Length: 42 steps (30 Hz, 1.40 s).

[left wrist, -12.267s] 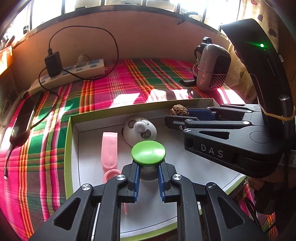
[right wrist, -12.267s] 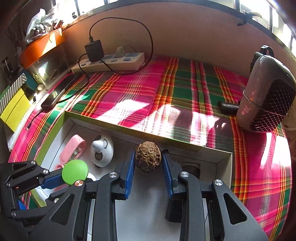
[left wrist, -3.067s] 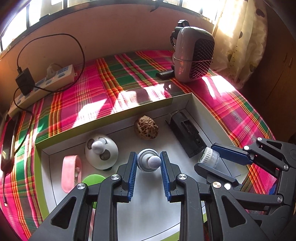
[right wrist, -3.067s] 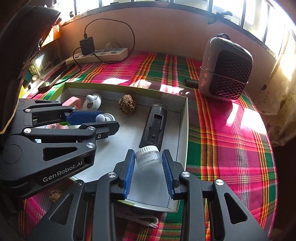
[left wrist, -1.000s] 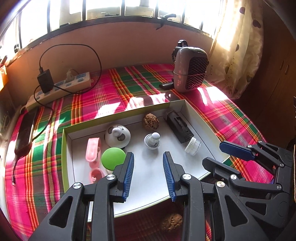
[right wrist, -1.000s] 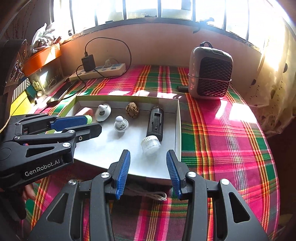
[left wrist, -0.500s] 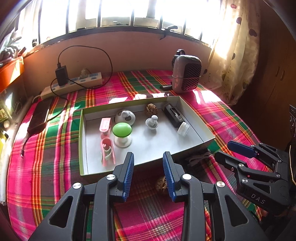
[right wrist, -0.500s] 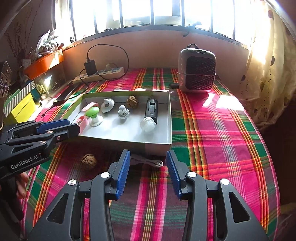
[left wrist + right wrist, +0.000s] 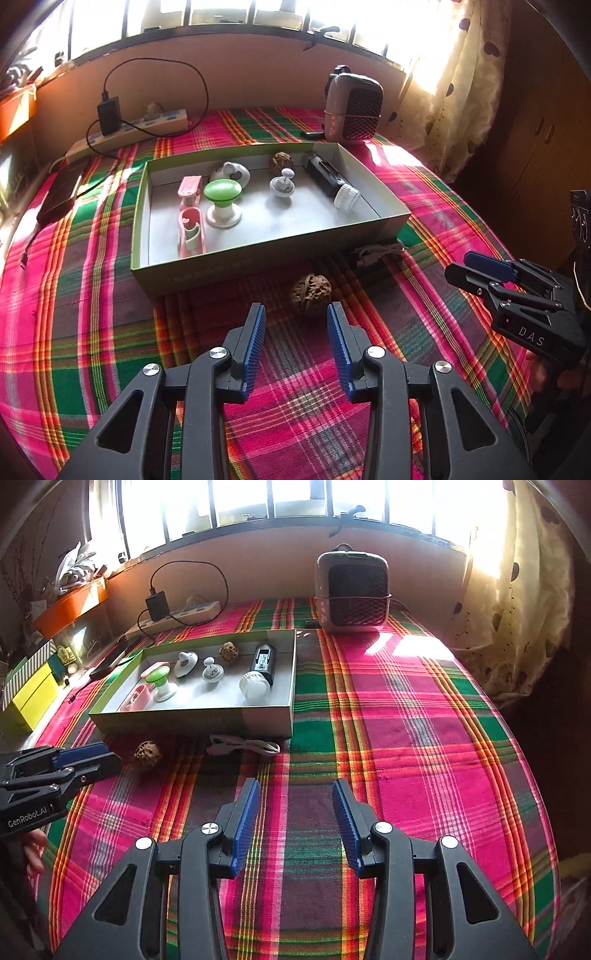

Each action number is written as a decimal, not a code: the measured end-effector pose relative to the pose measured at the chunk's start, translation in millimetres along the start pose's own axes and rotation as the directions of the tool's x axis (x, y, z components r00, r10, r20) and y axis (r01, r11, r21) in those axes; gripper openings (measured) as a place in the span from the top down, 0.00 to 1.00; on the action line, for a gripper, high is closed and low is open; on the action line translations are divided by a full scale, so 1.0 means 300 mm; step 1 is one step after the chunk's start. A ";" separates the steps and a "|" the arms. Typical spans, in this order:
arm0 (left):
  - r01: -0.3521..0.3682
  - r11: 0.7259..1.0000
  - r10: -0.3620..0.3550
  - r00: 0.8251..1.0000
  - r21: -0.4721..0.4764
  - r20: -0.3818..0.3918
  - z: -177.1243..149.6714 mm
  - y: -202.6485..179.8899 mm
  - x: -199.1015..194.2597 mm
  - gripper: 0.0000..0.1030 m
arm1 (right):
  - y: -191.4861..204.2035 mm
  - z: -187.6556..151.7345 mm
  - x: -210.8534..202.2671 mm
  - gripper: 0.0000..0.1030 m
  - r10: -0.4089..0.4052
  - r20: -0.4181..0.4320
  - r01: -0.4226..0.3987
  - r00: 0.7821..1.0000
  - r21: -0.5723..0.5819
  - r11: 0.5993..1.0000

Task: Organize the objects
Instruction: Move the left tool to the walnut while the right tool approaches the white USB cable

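A shallow green-edged box [image 9: 258,258] [image 9: 192,716] sits on the plaid cloth. Inside it are a green-topped knob [image 9: 222,192], pink clips [image 9: 190,229], a white rounded gadget [image 9: 231,171], a small white knob [image 9: 282,184], a brown walnut [image 9: 282,161], a black device [image 9: 327,177] and a white jar [image 9: 346,195]. A second walnut [image 9: 310,291] [image 9: 147,753] lies on the cloth in front of the box, just ahead of my open, empty left gripper [image 9: 295,321]. My right gripper [image 9: 295,794] is open and empty over bare cloth.
A white cable [image 9: 243,746] lies against the box's front wall. A small heater [image 9: 352,590] stands at the back right. A power strip with a charger [image 9: 133,125] runs along the back left. A phone [image 9: 61,192] lies at the left.
Both grippers have pulled back and up from the box, staying open. The box and the loose walnut now sit further ahead.
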State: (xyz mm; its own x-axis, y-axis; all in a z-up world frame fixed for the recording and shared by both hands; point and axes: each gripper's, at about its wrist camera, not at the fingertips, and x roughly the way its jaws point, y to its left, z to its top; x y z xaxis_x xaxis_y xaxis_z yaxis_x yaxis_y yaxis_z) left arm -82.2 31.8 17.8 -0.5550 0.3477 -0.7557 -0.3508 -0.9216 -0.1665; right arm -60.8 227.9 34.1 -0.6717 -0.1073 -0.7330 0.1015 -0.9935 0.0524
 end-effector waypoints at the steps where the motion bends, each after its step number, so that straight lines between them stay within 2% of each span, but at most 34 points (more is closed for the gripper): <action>1: 0.000 1.000 0.000 1.000 -0.009 -0.004 0.000 -0.002 0.009 0.67 | -0.003 0.000 0.002 0.59 0.005 0.000 -0.005 1.000 0.001 1.000; 3: 0.012 1.000 -0.012 1.000 -0.018 -0.007 0.005 -0.007 0.025 0.67 | -0.004 -0.001 0.005 0.59 0.015 0.000 -0.015 1.000 -0.003 1.000; 7: -0.029 0.999 0.028 1.000 -0.024 -0.014 0.028 -0.015 0.056 0.67 | -0.013 0.000 0.020 0.59 0.031 -0.010 -0.031 0.999 -0.009 0.999; 11: -0.016 0.999 0.015 0.999 -0.030 -0.030 0.045 -0.021 0.085 0.66 | -0.015 0.002 0.035 0.59 0.042 -0.023 -0.043 0.999 -0.027 0.999; 15: -0.044 0.999 0.043 0.998 -0.021 -0.045 0.047 -0.033 0.112 0.66 | -0.011 0.017 0.054 0.59 0.056 -0.029 -0.057 0.998 -0.047 0.997; 25: -0.069 0.997 0.067 0.997 -0.044 -0.033 0.036 -0.003 0.099 0.67 | 0.027 0.061 0.114 0.59 0.115 -0.051 -0.120 0.992 -0.127 0.985; 34: -0.061 0.996 0.060 0.998 -0.071 -0.015 0.002 0.051 0.063 0.68 | 0.045 0.093 0.161 0.59 0.171 -0.078 -0.182 0.982 -0.176 0.967; 39: -0.044 0.995 0.045 0.999 -0.091 0.001 0.002 0.067 0.064 0.68 | 0.085 0.076 0.149 0.59 0.193 -0.108 -0.215 0.975 -0.244 0.946; 42: -0.033 0.994 0.034 0.999 -0.100 0.006 0.000 0.073 0.062 0.68 | 0.120 0.042 0.120 0.59 0.215 -0.136 -0.248 0.967 -0.316 0.916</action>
State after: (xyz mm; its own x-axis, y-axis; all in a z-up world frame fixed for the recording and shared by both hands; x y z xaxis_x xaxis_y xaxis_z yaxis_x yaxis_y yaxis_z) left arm -100.2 18.3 0.1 -0.5713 0.3174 -0.7569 -0.2550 -0.9452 -0.2039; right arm -90.6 187.9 18.2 -0.5283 -0.3118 -0.7898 0.4913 -0.8709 0.0152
